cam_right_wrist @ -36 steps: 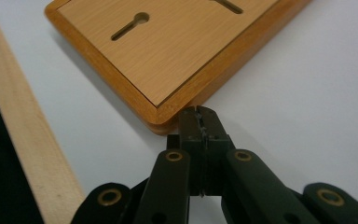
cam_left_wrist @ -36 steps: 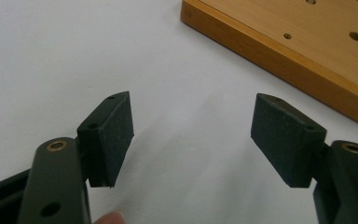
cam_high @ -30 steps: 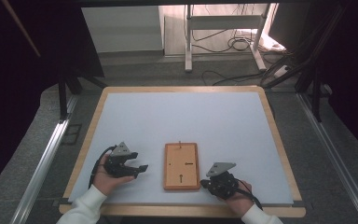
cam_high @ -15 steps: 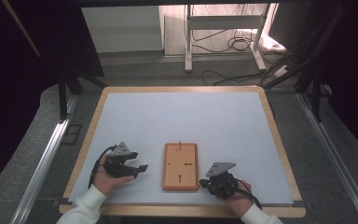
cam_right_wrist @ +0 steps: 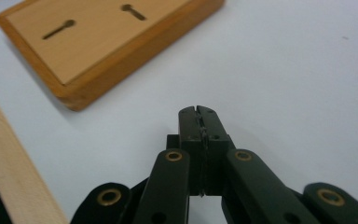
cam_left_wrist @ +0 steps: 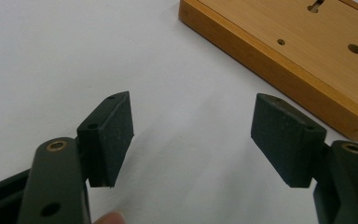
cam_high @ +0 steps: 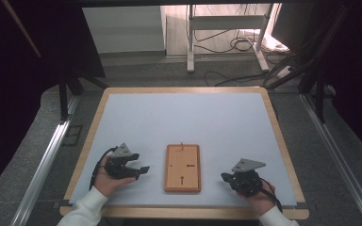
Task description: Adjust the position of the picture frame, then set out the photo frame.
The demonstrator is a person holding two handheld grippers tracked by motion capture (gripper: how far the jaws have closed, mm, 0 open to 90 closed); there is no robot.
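Between my two grippers lies the wooden board point(cam_high: 182, 167), long axis running away from me. Left gripper point(cam_left_wrist: 193, 135) gapes wide, empty, slightly nearer; right gripper point(cam_right_wrist: 198, 112) is pressed closed, empty.

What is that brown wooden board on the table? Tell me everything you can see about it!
The board is a flat rectangle of light wood with a darker raised rim and rounded corners. Its top has keyhole-shaped slots and small round holes. A small peg seems to stick out at its far edge. It lies flat on the white table, near the front, between the left gripper and right gripper. Neither gripper touches it.
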